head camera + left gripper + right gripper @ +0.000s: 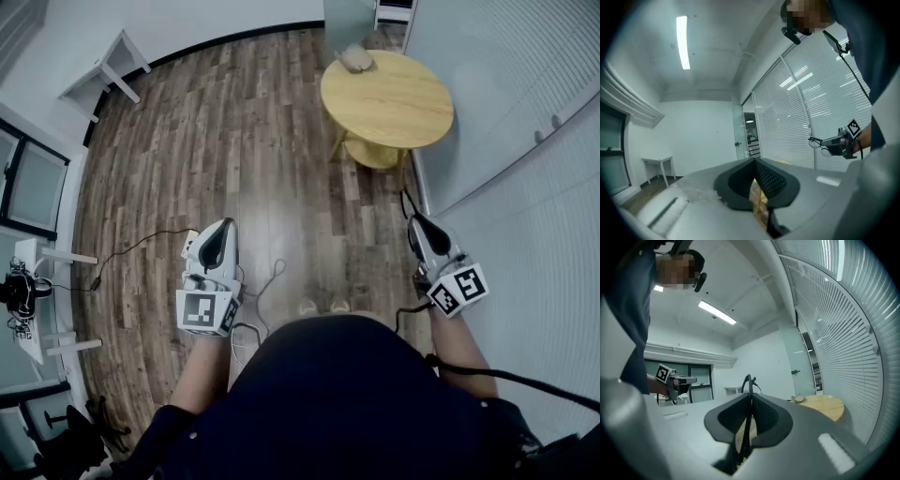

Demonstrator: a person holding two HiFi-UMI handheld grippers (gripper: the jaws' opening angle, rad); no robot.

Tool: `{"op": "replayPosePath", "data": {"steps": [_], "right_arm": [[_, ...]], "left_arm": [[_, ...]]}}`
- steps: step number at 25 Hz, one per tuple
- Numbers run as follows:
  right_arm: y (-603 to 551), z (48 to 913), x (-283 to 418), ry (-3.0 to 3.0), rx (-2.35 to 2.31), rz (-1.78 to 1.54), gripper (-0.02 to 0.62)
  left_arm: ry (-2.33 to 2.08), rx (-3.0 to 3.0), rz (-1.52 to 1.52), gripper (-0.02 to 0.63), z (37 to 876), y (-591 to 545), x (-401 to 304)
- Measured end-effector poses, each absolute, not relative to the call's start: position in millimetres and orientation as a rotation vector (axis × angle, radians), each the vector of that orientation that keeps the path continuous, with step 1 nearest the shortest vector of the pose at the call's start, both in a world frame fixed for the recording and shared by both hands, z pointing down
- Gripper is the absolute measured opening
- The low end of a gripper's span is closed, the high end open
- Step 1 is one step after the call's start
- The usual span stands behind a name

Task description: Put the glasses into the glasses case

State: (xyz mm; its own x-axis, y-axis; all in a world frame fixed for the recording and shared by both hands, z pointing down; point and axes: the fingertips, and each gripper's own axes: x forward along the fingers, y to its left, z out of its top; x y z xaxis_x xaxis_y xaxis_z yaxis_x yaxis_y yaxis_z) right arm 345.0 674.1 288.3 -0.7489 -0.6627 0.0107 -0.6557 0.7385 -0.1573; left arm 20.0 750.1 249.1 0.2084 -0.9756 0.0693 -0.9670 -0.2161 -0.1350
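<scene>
You are holding two grippers, the left gripper [221, 231] at seven o'clock and the right gripper [419, 225] at four, and carrying one pair of glasses [748, 385]. One worktop [403, 112] is standing at one o'clock, bearing one glasses case [356, 58]. Two white tables [103, 66] are standing at nine and eleven.

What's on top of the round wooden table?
Only the glasses case, a pale rounded shape, lies near the far edge of the round table. It is too small to tell whether it is open or holds anything, and the tabletop beneath it is covered.

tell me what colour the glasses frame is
Black. The glasses show best in the left gripper view.
</scene>
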Motion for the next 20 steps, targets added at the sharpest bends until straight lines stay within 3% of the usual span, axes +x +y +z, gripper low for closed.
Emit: {"op": "replayPosePath", "data": {"steps": [20], "right_arm": [[619.5,281.7,351.2,2.840,-1.032,-0.300,0.029]], "left_arm": [[2.037,-2.450,-0.209,0.003,294.3,714.8,31.8]]}}
